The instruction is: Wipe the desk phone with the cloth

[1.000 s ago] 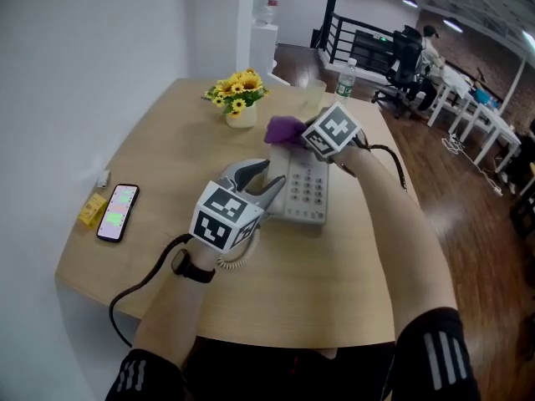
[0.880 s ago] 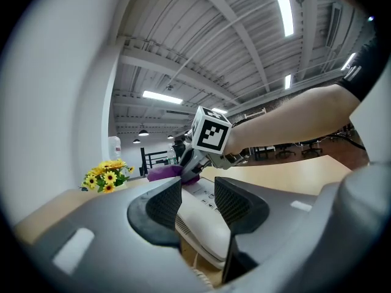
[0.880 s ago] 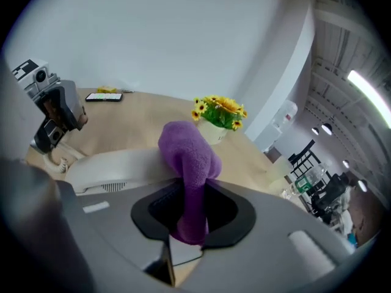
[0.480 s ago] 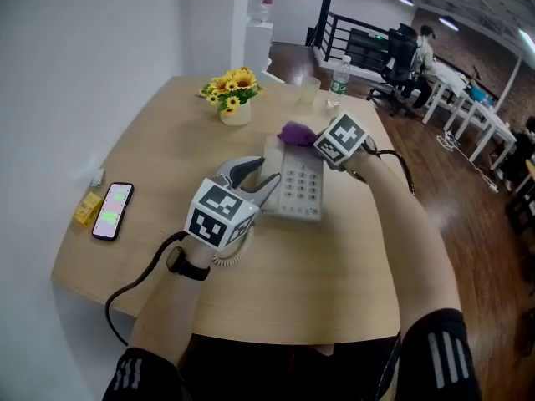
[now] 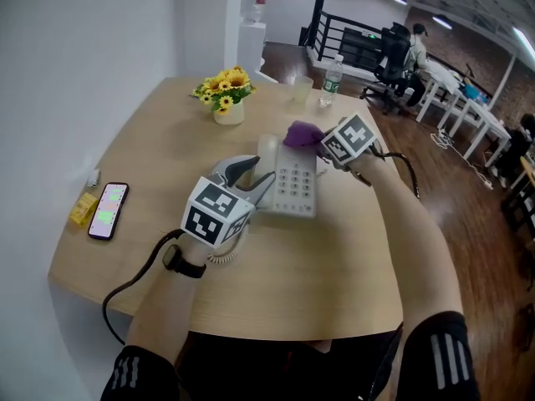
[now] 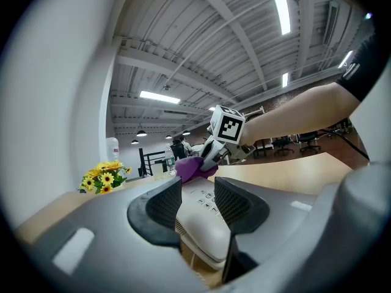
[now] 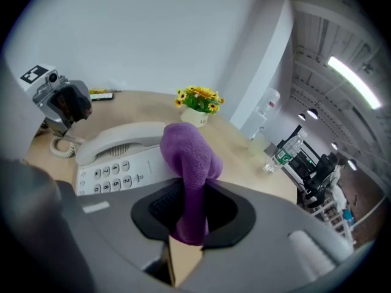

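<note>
I am pinching the soft purple cloth [image 7: 189, 157] in the right gripper [image 7: 192, 203], whose jaws are pressing on the cloth's lower end so that its rounded bulk is standing up past the fingertips. In the head view the cloth is sitting at the far end of the white push-button desk phone [image 5: 288, 186], touching its top edge, with the keypad running back toward me. The phone is lying flat near the middle of the round pale wooden table [image 5: 334, 257]. My right forearm is reaching in from the lower right, stretched long across the table, with the gripper's marker cube facing up. The left gripper [image 6: 198, 194] is closing on the phone's near end: its two dark pads are sitting on either side of the white handset. My left arm is coming in from the lower left, the wrist bent inward and wearing a dark watch [image 5: 182, 263]. A small white pot of yellow sunflowers [image 5: 221, 90] is standing beyond the phone, well apart from both grippers.
</note>
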`<state>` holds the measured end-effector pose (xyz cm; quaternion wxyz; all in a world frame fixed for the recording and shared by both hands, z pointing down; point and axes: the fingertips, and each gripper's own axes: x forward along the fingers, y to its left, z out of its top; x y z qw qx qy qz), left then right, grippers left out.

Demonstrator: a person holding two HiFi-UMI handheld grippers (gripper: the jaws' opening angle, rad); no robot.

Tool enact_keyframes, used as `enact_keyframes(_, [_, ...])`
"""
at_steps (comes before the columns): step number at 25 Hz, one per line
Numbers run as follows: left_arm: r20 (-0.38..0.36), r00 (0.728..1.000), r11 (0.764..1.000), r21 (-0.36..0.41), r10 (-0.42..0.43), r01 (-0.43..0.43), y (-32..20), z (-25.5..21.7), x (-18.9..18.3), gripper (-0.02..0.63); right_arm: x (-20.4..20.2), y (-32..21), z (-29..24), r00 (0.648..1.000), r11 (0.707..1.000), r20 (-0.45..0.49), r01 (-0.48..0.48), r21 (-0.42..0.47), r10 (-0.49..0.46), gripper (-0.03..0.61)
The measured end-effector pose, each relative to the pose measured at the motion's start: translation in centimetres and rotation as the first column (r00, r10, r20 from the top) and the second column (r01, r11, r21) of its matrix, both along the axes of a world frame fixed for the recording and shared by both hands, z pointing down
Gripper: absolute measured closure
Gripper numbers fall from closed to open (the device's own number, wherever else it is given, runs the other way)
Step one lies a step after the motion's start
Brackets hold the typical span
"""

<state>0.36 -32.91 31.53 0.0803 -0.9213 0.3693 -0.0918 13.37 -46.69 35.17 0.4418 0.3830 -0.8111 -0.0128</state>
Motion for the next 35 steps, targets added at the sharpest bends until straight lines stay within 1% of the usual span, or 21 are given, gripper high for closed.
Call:
enact_keyframes(2, [0.002,1.0,1.0,-0.001,0.0,0.0,0.0,0.0,0.1,0.451,-0.4,0.7,1.2,1.0,1.0,-0.014,0.01,-0.018,-0.01,0.5])
enact_keyframes(7, [0.001,1.0,1.0,-0.002,0.006,-0.006,0.1,0.0,0.3,0.451,-1.2,3.1,2.5,0.999,0.999,0.028,0.043,-0.022,-0.042,0.5])
enact_keyframes(12, [0.012,1.0,1.0,0.005,0.013,-0.013,0.3,0.0,0.6,0.451,-2.5,7.2,3.5,0.992,0.991,0.011,0.127,-0.04,-0.127,0.501])
enact_keyframes(17, [0.016,1.0,1.0,0.008,0.013,-0.013,0.5,0.0,0.7,0.451,-3.1,11.1,4.6,0.98,0.978,0.021,0.199,-0.053,-0.199,0.5])
enact_keyframes(20, [0.02,1.0,1.0,0.007,0.017,-0.017,0.5,0.1,0.8,0.451,-3.5,13.8,5.3,0.968,0.966,0.005,0.252,-0.053,-0.252,0.501])
enact_keyframes(25, [0.023,1.0,1.0,0.002,0.015,-0.015,0.4,0.3,0.7,0.451,-4.0,17.8,6.4,0.935,0.939,-0.09,0.344,-0.019,-0.344,0.5])
enact_keyframes(29, [0.023,1.0,1.0,-0.002,0.008,-0.008,0.3,0.3,0.6,0.451,-4.0,19.3,6.3,0.908,0.914,-0.102,0.404,-0.038,-0.405,0.501])
enact_keyframes(30, [0.022,1.0,1.0,-0.002,0.007,-0.007,0.3,0.4,0.6,0.451,-3.9,19.2,5.7,0.908,0.913,-0.094,0.408,-0.029,-0.409,0.5])
enact_keyframes(32, [0.017,1.0,1.0,-0.002,0.004,-0.004,0.2,0.3,0.5,0.451,-3.7,18.2,3.7,0.919,0.92,-0.058,0.392,0.008,-0.391,0.5])
enact_keyframes(35, [0.012,1.0,1.0,-0.002,0.002,-0.002,0.1,0.1,0.4,0.451,-3.2,14.3,-0.1,0.947,0.943,-0.02,0.321,0.085,-0.32,0.5])
